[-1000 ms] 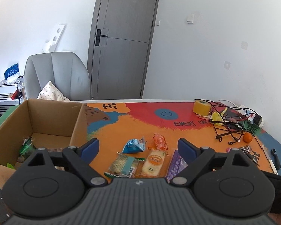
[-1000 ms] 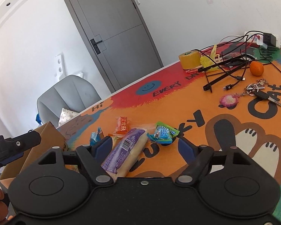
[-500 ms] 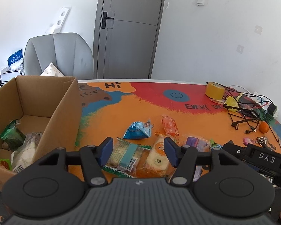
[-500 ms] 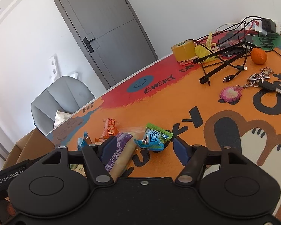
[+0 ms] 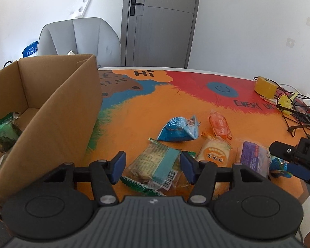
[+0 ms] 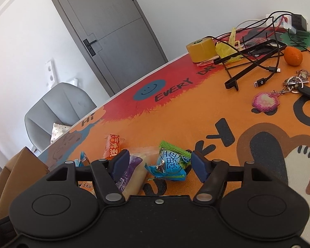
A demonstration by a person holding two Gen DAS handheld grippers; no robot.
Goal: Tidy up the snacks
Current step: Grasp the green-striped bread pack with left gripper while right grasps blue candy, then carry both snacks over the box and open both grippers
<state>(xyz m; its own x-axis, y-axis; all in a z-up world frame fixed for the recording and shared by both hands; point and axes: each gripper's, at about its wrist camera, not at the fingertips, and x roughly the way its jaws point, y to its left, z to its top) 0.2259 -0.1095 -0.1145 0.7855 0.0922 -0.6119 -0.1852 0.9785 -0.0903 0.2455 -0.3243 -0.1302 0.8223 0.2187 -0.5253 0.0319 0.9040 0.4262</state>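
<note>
The left gripper [image 5: 153,166] has its jaws spread wide, one on each side of a clear-wrapped cake with a teal band [image 5: 157,166] that lies on the colourful table mat [image 5: 146,111]; neither blue pad touches the wrapper as far as can be seen. Just right of that cake lies a round rice cake in an orange-printed wrapper [image 5: 214,154], and farther right a purple-wrapped bar [image 5: 253,158]. Beyond them, farther from the camera, sit a blue triangular packet [image 5: 178,129] and a small orange packet [image 5: 220,127].

To the left stands an open cardboard box [image 5: 57,111], its near wall rising beside the left finger. Inside, against the left wall, are green-wrapped snacks [image 5: 4,130]; a bit of red and green wrapper shows at the bottom left corner, too cut off to name.

The right gripper [image 6: 159,166] is likewise spread, with a blue-and-green packet [image 6: 168,164] lying on the mat between its fingers, apart from both pads. The left finger of this gripper sits over the purple-wrapped bar [image 6: 130,173].

On the far right of the mat lie a roll of yellow tape [image 6: 201,49], a tangle of black cables [image 6: 256,62], a tangerine [image 6: 293,56] and a bunch of keys [image 6: 297,82]. A grey chair [image 5: 80,41] stands behind the table, before a grey door [image 5: 159,22].
</note>
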